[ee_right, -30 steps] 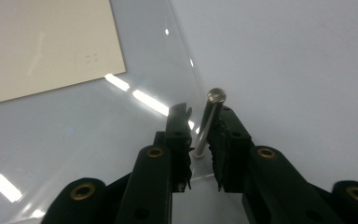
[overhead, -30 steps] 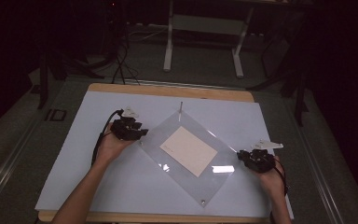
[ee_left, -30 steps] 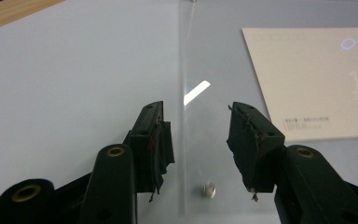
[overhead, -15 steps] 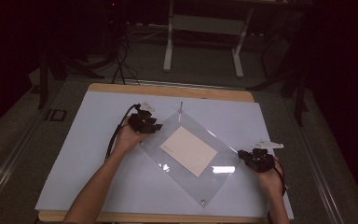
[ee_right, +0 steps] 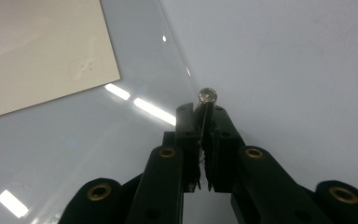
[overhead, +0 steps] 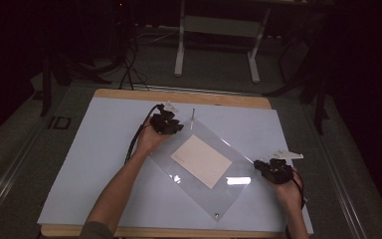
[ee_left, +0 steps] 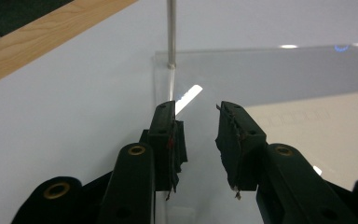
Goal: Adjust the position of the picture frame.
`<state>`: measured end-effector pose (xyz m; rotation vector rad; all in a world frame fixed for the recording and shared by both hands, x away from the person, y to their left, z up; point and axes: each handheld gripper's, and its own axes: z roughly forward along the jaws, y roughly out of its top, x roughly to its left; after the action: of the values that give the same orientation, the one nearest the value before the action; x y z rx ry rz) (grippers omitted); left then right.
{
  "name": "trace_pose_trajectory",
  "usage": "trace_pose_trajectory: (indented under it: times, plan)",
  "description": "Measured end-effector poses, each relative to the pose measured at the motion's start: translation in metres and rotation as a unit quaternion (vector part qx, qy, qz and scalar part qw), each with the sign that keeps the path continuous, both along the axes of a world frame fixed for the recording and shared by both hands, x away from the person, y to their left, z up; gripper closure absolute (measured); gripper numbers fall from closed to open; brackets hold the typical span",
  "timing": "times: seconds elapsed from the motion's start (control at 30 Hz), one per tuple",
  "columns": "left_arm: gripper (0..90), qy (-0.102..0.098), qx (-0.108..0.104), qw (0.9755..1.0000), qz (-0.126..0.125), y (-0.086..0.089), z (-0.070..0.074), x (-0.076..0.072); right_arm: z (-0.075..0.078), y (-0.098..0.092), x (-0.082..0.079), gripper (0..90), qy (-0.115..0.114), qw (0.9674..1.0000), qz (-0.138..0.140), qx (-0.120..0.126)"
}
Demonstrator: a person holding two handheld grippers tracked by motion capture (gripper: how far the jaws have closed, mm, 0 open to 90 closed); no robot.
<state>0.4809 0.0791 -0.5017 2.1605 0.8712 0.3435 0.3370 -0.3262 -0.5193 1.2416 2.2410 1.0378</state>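
A clear acrylic sheet (overhead: 199,185) lies diagonally on the white board, with a cream paper (overhead: 201,160) under it. An upright metal pin (overhead: 193,112) stands at its far corner. My left gripper (overhead: 177,127) sits just left of that pin. In the left gripper view it (ee_left: 196,109) hovers open over the sheet's edge (ee_left: 154,77), and the pin (ee_left: 170,32) is ahead. Its jaws have just been closing, with nothing pressed between them. My right gripper (overhead: 259,166) is at the sheet's right corner. In the right gripper view it (ee_right: 204,112) is shut on a round-headed metal pin (ee_right: 207,95).
The white board (overhead: 94,149) covers a wooden table (overhead: 179,96). Another small pin (overhead: 217,216) marks the sheet's near corner. A cable (overhead: 134,142) trails from the left gripper. Beyond the table, a dark floor holds metal stand legs (overhead: 179,50).
My left hand has moved right and farther away, from the sheet's left side to its far corner by the upright pin. My right hand has stayed put.
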Motion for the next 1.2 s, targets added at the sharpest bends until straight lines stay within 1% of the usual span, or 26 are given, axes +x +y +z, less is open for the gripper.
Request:
trace_pose_trajectory:
  times: [0.17, 0.23, 0.33, 0.4, 0.53, 0.57, 0.63, 0.73, 0.8, 0.83, 0.9, 1.0, 1.07, 1.1, 1.13, 1.2]
  plan:
    - [66.9, -0.005, -0.006, 0.9999, 0.007, -0.008, -0.002, 0.009, -0.001, 0.0, -0.001, 84.7, -0.001, 1.0, -0.002, 0.003]
    - [66.7, -0.008, -0.002, 0.9999, 0.01, -0.012, -0.002, 0.012, -0.001, 0.0, -0.001, 84.6, 0.0, 1.0, -0.003, 0.005]
    - [65.3, -0.007, -0.024, 0.9994, 0.022, -0.016, -0.002, 0.016, -0.001, 0.0, -0.001, 84.5, -0.001, 1.0, -0.005, 0.006]
    - [64.8, -0.004, -0.031, 0.9992, 0.026, -0.019, -0.004, 0.018, -0.001, -0.001, -0.001, 84.3, -0.001, 0.9999, -0.007, 0.01]
    - [64.8, -0.009, -0.031, 0.999, 0.031, -0.025, -0.007, 0.022, -0.002, -0.001, -0.001, 84.2, 0.0, 0.9999, -0.008, 0.013]
    - [65.1, -0.009, -0.027, 0.9991, 0.032, -0.027, -0.008, 0.024, -0.002, -0.001, -0.001, 84.2, 0.0, 0.9999, -0.008, 0.013]
    - [65.3, -0.002, -0.027, 0.999, 0.037, -0.03, -0.01, 0.029, -0.002, -0.001, -0.001, 84.1, 0.0, 0.9999, -0.009, 0.013]
    - [64.7, 0.001, -0.047, 0.9977, 0.049, -0.035, -0.01, 0.035, -0.002, -0.001, -0.002, 84.0, 0.0, 0.9998, -0.013, 0.017]
    - [64.7, -0.004, -0.052, 0.9971, 0.056, -0.039, -0.01, 0.038, -0.002, -0.001, -0.002, 84.0, -0.001, 0.9998, -0.014, 0.018]
    - [64.6, -0.003, -0.051, 0.9969, 0.059, -0.041, -0.009, 0.041, -0.002, -0.001, -0.002, 84.0, -0.001, 0.9997, -0.013, 0.019]
    - [64.6, -0.001, -0.045, 0.9973, 0.057, -0.045, -0.009, 0.044, -0.003, -0.001, -0.002, 83.9, 0.0, 0.9997, -0.013, 0.022]
    - [64.3, -0.006, -0.039, 0.9978, 0.053, -0.052, -0.009, 0.048, -0.003, -0.001, -0.002, 83.8, -0.001, 0.9996, -0.015, 0.024]
    - [65.6, -0.004, -0.037, 0.9977, 0.057, -0.055, -0.011, 0.051, -0.003, -0.001, -0.002, 83.8, -0.001, 0.9996, -0.017, 0.024]
    - [66.5, 0.005, -0.038, 0.9975, 0.06, -0.057, -0.012, 0.053, -0.003, -0.001, -0.002, 83.8, -0.001, 0.9995, -0.018, 0.025]
    - [67.5, 0.009, -0.032, 0.9976, 0.06, -0.058, -0.013, 0.055, -0.004, -0.001, -0.002, 83.8, -0.002, 0.9995, -0.019, 0.026]
    - [70.9, 0.009, -0.014, 0.9979, 0.062, -0.062, -0.015, 0.057, -0.004, -0.001, -0.002, 83.8, -0.002, 0.9995, -0.02, 0.026]
